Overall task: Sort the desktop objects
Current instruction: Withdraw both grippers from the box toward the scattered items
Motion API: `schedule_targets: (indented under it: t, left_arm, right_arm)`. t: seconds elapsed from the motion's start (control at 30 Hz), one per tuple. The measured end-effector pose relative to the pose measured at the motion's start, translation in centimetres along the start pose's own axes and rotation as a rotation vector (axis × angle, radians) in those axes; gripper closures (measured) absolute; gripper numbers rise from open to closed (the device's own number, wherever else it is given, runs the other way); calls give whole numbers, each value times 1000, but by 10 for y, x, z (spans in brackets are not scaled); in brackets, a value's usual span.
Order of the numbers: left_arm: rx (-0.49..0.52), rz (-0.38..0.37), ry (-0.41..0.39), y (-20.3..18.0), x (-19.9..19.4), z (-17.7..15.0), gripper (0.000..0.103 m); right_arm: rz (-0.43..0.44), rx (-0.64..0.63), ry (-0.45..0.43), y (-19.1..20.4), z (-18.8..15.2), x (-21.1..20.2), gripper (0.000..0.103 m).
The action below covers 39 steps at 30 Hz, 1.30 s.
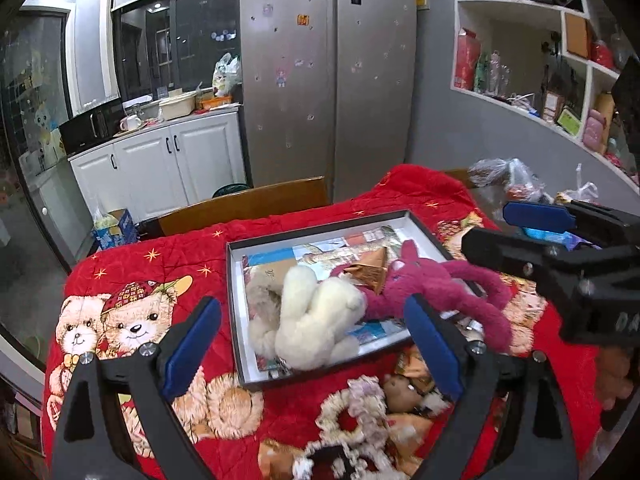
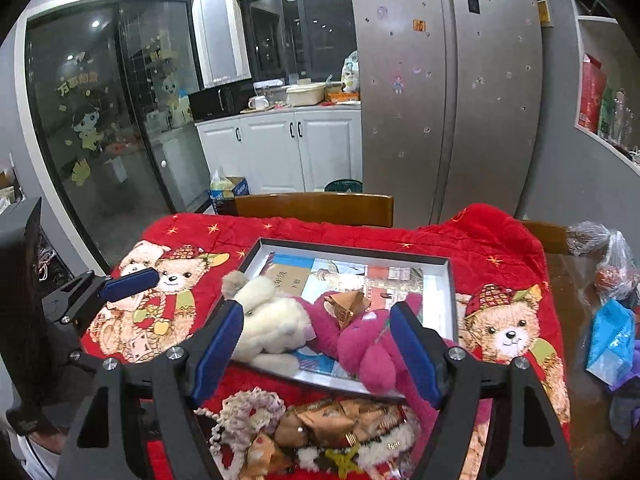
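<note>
A black-rimmed tray [image 1: 234,312] [image 2: 352,246] lies on the red bear-print quilt with booklets in it. On them lie a white plush toy [image 1: 316,320] [image 2: 272,320], a magenta plush toy [image 1: 432,280] [image 2: 360,340] and a gold folded packet [image 1: 374,270] [image 2: 346,306]. The magenta toy's limb hangs over the tray's right rim. Between the tray and me sits a pile of crochet hair rings, a small brown bear and gold wrappers [image 1: 360,412] [image 2: 312,424]. My left gripper [image 1: 312,344] [image 2: 120,292] hovers open above the pile, holding nothing. My right gripper [image 2: 316,344] [image 1: 486,226] is open beside it, also holding nothing.
The quilt [image 1: 132,280] covers the table. Two wooden chair backs [image 2: 316,208] stand at its far edge. Plastic bags [image 2: 612,264] and a blue pouch [image 2: 610,340] crowd the bare table on the right. A fridge, white cabinets and wall shelves stand behind.
</note>
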<state>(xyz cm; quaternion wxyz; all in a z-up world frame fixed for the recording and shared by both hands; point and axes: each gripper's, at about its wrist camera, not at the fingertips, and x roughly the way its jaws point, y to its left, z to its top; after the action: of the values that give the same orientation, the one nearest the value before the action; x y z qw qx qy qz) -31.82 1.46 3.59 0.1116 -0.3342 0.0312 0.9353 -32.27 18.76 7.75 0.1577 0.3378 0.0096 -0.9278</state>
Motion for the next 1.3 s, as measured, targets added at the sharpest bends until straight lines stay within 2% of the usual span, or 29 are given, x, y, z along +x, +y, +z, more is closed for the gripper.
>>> schedule_targets:
  t: [0.27, 0.53, 0.7, 0.77, 0.93, 1.13, 1.3]
  left_arm:
    - [9, -15, -10, -10, -50, -26, 3]
    - [14, -59, 17, -31, -72, -66, 3]
    - [17, -67, 40, -42, -72, -90, 3]
    - [39, -92, 44, -46, -71, -98, 3]
    - [44, -123, 69, -54, -63, -121, 3]
    - [36, -127, 127, -61, -39, -149, 3]
    - [28, -120, 151, -61, -23, -161, 3]
  right_arm:
    - [-25, 7, -28, 1, -16, -45, 23]
    - [-47, -45, -4, 24, -48, -57, 23]
    - [-31, -50, 4, 32, -69, -68, 23]
    - [-29, -45, -1, 33, -78, -74, 23]
    - [-65, -37, 2, 33, -103, -81, 23]
    - [-112, -14, 27, 20, -136, -70, 23]
    - [-120, 56, 97, 2, -167, -54, 23]
